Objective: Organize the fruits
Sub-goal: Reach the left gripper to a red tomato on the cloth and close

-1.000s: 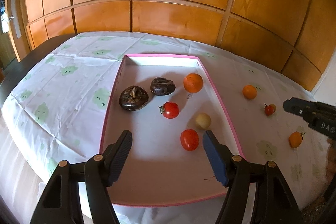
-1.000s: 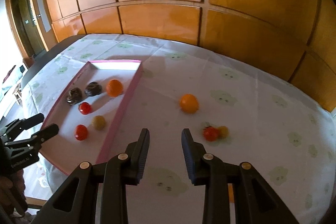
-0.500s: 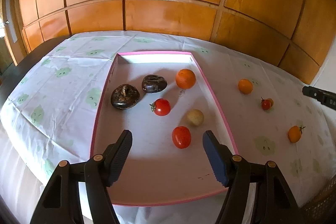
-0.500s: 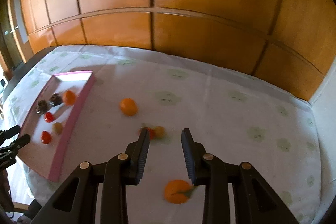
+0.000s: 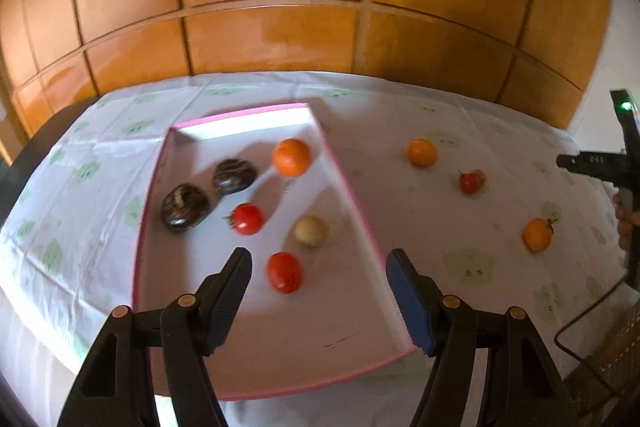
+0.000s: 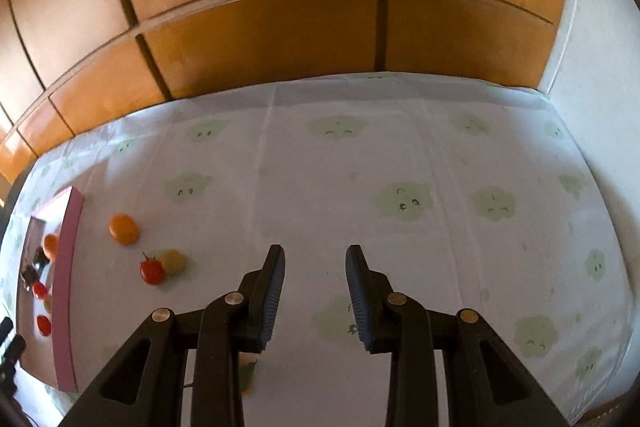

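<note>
- Our right gripper (image 6: 315,293) hangs over bare tablecloth (image 6: 360,163), its jaws a narrow gap apart with nothing between them; that gap looks too tight for a fruit, so we judge it must widen before any descent.
- Our left gripper (image 5: 318,285) stands wide and empty over the near end of the pink tray (image 5: 352,187), with the red tomato (image 5: 284,271) lying on the tray floor just ahead of its fingers.
- Taking the pink tray as landmark: inside it lie two dark fruits (image 5: 186,207), an orange (image 5: 291,157), a second red tomato (image 5: 248,219) and a pale round fruit (image 5: 311,231).
- Outside the tray, on its right, four pieces wait on the cloth: a loose orange (image 6: 124,229) nearest the wall, a stemmed tomato (image 6: 151,271) touching a yellowish fruit (image 6: 173,261) further out, and an orange stemmed fruit (image 5: 538,235) furthest from it.
- That last fruit sits almost under our right gripper's left finger, mostly hidden; we judge it the natural pick.
- To do it well, we pull back enough to see it, centre it between the pads, close gently since it is round and may roll, and carry it over the tray wall.
- Beware the touching pair: grabbing one may nudge the other.
</note>
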`<control>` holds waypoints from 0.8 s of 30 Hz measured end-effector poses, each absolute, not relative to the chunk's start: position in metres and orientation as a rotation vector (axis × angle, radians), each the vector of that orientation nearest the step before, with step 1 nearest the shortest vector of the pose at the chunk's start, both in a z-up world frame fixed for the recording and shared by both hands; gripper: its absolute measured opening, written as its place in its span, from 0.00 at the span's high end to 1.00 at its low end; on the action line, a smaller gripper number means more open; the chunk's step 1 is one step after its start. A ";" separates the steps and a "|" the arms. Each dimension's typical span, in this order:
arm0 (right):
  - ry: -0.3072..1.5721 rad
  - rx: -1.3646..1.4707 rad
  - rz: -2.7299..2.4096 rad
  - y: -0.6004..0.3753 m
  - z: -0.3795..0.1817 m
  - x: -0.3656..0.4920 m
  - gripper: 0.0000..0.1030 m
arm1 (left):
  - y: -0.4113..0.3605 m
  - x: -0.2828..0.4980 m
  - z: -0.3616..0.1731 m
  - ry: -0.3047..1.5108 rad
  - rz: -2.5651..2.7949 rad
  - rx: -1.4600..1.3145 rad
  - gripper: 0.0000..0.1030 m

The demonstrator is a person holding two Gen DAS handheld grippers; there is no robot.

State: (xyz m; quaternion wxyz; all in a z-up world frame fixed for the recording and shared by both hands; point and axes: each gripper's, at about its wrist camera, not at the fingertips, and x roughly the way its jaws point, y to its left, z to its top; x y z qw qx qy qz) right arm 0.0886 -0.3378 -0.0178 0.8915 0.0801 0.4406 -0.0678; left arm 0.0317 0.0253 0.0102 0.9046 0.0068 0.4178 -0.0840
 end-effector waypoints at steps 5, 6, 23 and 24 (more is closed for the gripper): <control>0.902 0.170 -0.124 -0.336 -0.013 0.087 0.69 | 0.005 0.035 0.015 0.855 -0.205 0.050 0.31; 0.901 0.169 -0.121 -0.336 -0.013 0.087 0.69 | 0.001 0.036 0.015 0.856 -0.207 0.056 0.29; 0.903 0.201 -0.118 -0.340 -0.010 0.087 0.69 | -0.043 0.048 0.014 0.861 -0.291 0.123 0.27; 0.902 0.202 -0.118 -0.340 -0.010 0.086 0.69 | -0.046 0.050 0.013 0.866 -0.299 0.122 0.28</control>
